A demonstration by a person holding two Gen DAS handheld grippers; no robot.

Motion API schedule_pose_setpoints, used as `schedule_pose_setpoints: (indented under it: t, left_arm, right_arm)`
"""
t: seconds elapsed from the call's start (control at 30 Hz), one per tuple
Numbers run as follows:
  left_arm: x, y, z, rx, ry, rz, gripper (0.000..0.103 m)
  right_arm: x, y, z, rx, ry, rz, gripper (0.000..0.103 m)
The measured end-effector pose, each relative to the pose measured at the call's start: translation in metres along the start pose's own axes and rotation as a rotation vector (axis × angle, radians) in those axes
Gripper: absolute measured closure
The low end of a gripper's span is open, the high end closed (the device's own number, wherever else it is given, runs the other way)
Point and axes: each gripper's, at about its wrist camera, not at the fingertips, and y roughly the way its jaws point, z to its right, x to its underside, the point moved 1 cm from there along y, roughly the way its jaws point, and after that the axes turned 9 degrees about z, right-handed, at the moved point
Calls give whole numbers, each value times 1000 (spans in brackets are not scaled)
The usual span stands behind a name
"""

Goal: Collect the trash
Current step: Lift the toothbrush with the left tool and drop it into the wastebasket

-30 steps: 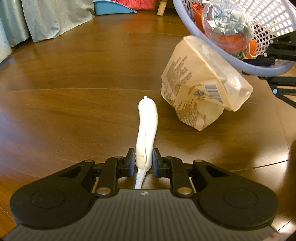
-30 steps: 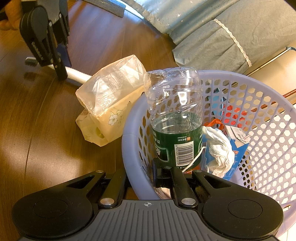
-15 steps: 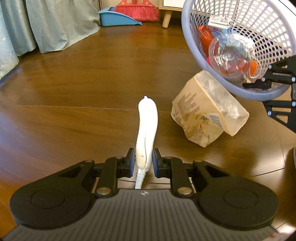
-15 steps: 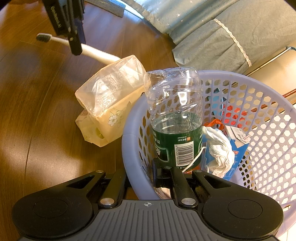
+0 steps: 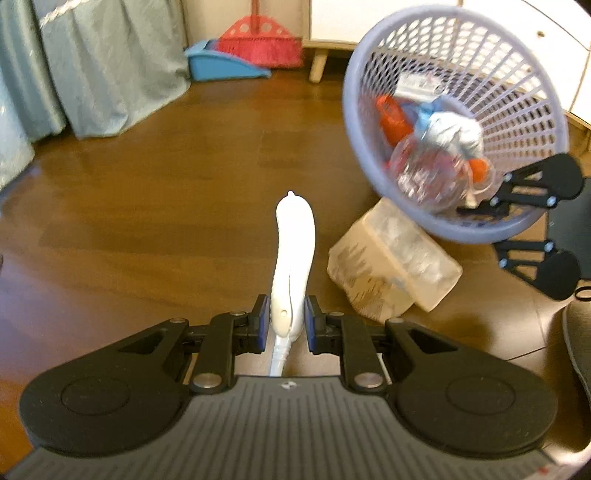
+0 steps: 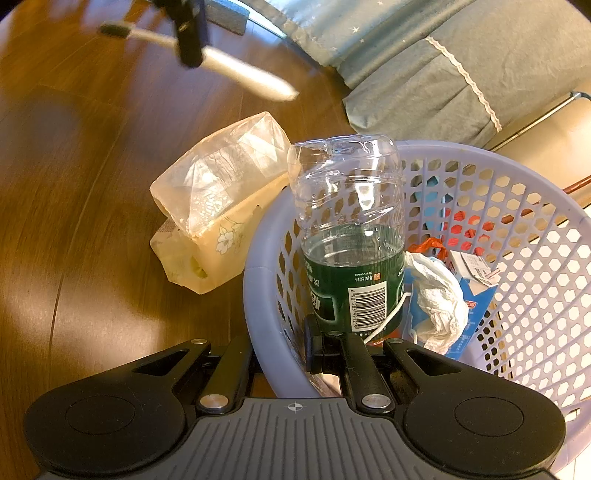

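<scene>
My left gripper (image 5: 283, 324) is shut on a white toothbrush (image 5: 293, 251), held by the handle above the wooden floor; from the right wrist view the toothbrush (image 6: 243, 75) hangs blurred at the top left. My right gripper (image 6: 284, 350) is shut on the rim of a lavender mesh basket (image 6: 535, 258), one finger inside and one outside. The basket (image 5: 517, 122) holds a clear bottle with a green label (image 6: 351, 251), crumpled white paper (image 6: 439, 299), a blue carton and orange scraps. A tan plastic tissue pack (image 6: 221, 206) lies on the floor against the basket.
Grey-green fabric covers (image 5: 110, 66) hang at the left. A red broom (image 5: 258, 44) and blue dustpan (image 5: 218, 66) stand by the far wall next to white furniture (image 5: 332, 22). Bare wooden floor (image 5: 147, 206) spreads to the left of the tissue pack.
My left gripper has risen with the toothbrush and pulled back, so the basket and tissue pack look smaller and lower. The right gripper and basket have stayed put.
</scene>
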Motion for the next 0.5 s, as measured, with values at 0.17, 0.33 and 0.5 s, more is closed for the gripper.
schedule_pose_setpoints:
  t: [0.17, 0.33, 0.5]
  left_arm:
    - [-34, -10, 11, 42, 46, 52, 87]
    - [-76, -12, 38, 119, 127, 84, 87]
    - [-113, -2, 71, 189, 224, 87, 87]
  right_arm:
    - [0, 1, 0, 0, -2, 0, 98]
    - [1, 1, 0, 2, 1, 0, 98]
    - [1, 2, 0, 3, 7, 1, 98]
